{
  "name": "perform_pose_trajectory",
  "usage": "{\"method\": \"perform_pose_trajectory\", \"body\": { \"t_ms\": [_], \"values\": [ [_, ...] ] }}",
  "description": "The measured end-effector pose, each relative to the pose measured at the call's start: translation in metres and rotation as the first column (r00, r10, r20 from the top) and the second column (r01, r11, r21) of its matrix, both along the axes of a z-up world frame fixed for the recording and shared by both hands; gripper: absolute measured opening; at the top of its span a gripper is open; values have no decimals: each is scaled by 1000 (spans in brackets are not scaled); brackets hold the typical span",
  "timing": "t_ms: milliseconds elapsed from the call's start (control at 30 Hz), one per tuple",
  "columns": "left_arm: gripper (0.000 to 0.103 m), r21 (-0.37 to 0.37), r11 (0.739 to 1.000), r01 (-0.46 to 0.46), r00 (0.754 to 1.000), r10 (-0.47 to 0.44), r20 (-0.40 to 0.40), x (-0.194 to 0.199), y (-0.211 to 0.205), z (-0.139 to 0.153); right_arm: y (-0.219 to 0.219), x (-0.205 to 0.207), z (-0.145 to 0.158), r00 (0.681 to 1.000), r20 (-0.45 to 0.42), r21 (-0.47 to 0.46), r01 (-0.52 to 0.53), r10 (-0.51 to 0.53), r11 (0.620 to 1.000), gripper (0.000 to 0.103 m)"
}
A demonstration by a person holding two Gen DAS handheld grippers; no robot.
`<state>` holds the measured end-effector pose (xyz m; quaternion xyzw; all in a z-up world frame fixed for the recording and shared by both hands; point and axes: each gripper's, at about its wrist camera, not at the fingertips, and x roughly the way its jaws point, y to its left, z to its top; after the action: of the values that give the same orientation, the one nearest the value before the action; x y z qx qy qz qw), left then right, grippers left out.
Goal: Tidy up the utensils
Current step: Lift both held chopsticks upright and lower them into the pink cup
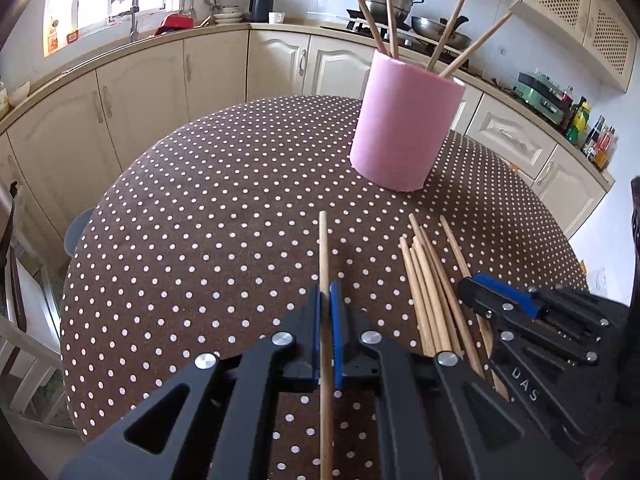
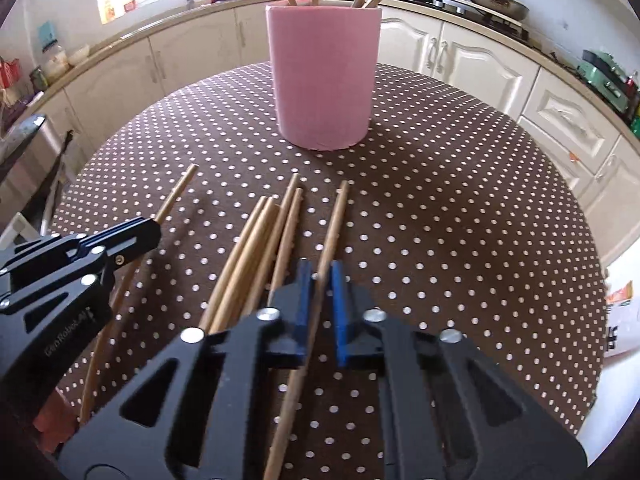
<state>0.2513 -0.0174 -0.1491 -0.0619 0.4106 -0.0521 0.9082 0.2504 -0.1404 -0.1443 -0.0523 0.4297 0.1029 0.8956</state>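
The left tongs (image 1: pixel 326 304) pinch a single chopstick (image 1: pixel 323 248), their blue pads pressed against its sides with the stick running straight forward between them; its far end points across the dotted worktop (image 1: pixel 200 200) toward the pink holder (image 1: pixel 404 132); the right tongs (image 2: pixel 320 284) straddle another chopstick (image 2: pixel 336 216) at the right edge of the loose pile (image 2: pixel 256 248), the pads close on either side, though whether they truly grip it I cannot tell from the right wrist view; the holder stands upright beyond both, well apart from the pile, with four sticks (image 1: pixel 448 28) already leaning inside

The step in hand appears to be carrying a gripped stick to the holder; to do it well, lift clear of the worktop first so the free end does not drag on the cloth; tip the stick toward vertical before reaching the rim, then lower it into an open gap between the leaning sticks; the holder looks light, so a sideways knock on its rim could topple it; release only once the lower end is well inside; move one hand at a time, since the two tongs sit near each other
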Motion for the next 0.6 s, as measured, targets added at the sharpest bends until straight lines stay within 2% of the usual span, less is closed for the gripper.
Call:
{"method": "perform_pose_trajectory", "body": {
  "t_ms": [167, 233, 400, 600],
  "values": [
    [6, -28, 1000, 9, 999, -8, 47, -1, 3, 13, -23, -4, 6, 1000, 1, 197, 4, -5, 980, 6],
    [6, -44, 999, 16, 997, -13, 77, -2, 3, 20, -25, -10, 17, 999, 48, 210, -7, -4, 978, 6],
    [6, -41, 999, 31, 991, -25, 134, -3, -2, 39, -40, -16, 35, 995, 89, 261, 20, -44, 965, 6],
    [6, -17, 999, 47, 970, -41, 238, -12, -11, 72, -71, -19, 61, 982, 141, 315, 73, -123, 946, 6]
  ]
}}
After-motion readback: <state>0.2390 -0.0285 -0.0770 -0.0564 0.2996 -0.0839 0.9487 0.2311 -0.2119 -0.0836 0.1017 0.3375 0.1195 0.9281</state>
